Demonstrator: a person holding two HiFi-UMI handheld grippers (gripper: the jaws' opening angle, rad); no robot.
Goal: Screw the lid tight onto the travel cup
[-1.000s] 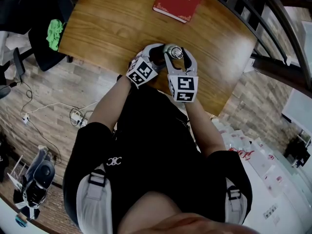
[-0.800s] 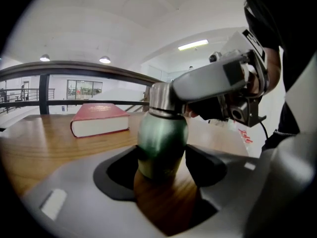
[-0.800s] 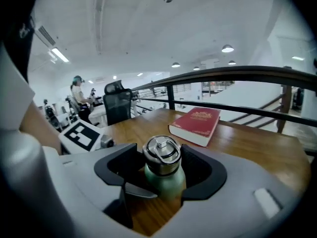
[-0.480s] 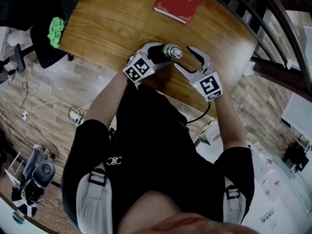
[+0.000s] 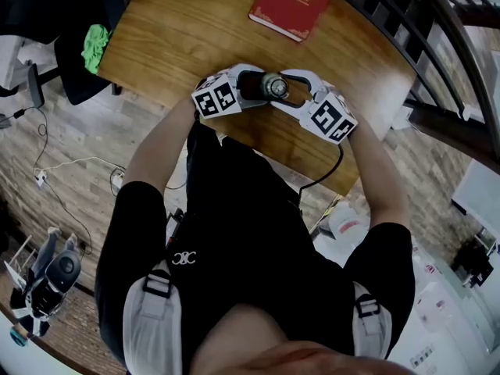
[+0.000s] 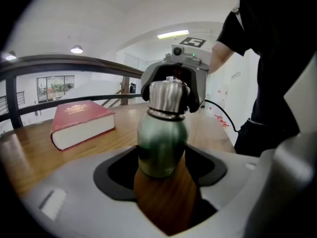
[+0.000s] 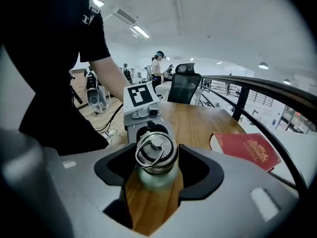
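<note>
1. Snugly, the left gripper (image 6: 166, 157) has its two dark pads closed on the green body of the travel cup (image 6: 162, 143), one pad on each side, low on the body.
2. The right gripper (image 7: 157, 165) comes from the opposite side and is clamped narrow round the steel lid (image 7: 156, 155). Its pads touch the lid's rim on both flanks.
3. A small metal ring (image 7: 150, 150) lies flat on top of the lid.
4. The lid sits on the cup's neck, and the cup stands upright. Its foot is hidden behind the left jaws, so contact with the wood cannot be told.
5. In the head view the two grippers face each other across the cup, with the marker cubes (image 5: 215, 100) and (image 5: 332, 119) at their outer ends.
6. The cup is over the wooden table (image 5: 180, 37), near the edge closest to the person.
7. A red book (image 5: 293, 2) with gold print lies flat on the table, well apart from the cup, toward the far edge.
8. A dark railing (image 5: 437, 22) runs past the table's right side.
9. A green cloth (image 5: 92, 45) rests on something dark, off the table's left corner.
</note>
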